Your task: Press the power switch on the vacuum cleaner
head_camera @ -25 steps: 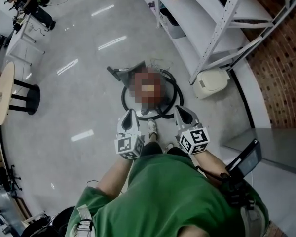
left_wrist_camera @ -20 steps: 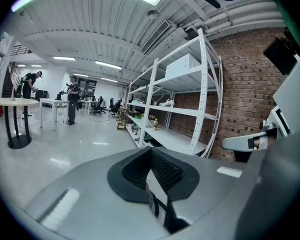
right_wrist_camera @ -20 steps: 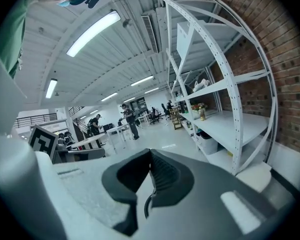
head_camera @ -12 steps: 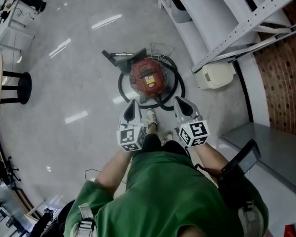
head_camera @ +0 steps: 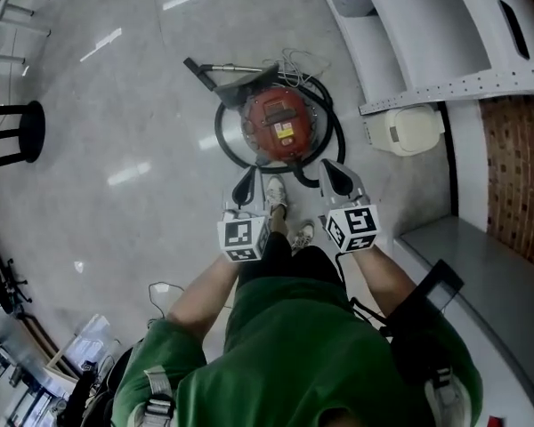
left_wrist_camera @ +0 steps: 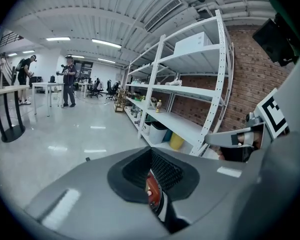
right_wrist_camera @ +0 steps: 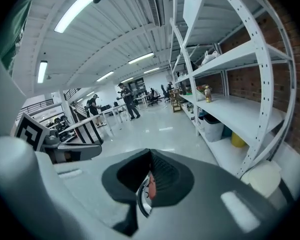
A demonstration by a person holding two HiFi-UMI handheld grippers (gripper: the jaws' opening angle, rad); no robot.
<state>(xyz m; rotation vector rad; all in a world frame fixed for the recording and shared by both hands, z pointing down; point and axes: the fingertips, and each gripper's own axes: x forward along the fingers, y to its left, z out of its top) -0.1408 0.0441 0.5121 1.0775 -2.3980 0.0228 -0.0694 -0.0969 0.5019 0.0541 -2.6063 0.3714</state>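
Note:
The vacuum cleaner [head_camera: 279,124] is a round red canister on the floor, ringed by its black hose [head_camera: 224,140], with a grey nozzle [head_camera: 221,72] at its far left. A yellow label sits on its top; I cannot make out the switch. My left gripper [head_camera: 243,187] and right gripper [head_camera: 333,175] are held side by side just short of the canister, both shut and empty. In the left gripper view the closed jaws leave only a slit showing a red sliver of the vacuum cleaner [left_wrist_camera: 151,192]. The right gripper view shows the same sliver [right_wrist_camera: 150,186].
White metal shelving [head_camera: 445,34] runs along the right, with a cream box [head_camera: 416,129] on the floor under it. A brick wall [head_camera: 516,176] stands behind. A black stool [head_camera: 18,134] stands far left. The person's shoes [head_camera: 275,195] are between the grippers. People stand at distant tables.
The view has closed in on the vacuum cleaner, which now lies nearer the gripper tips. Both grippers stay shut and side by side.

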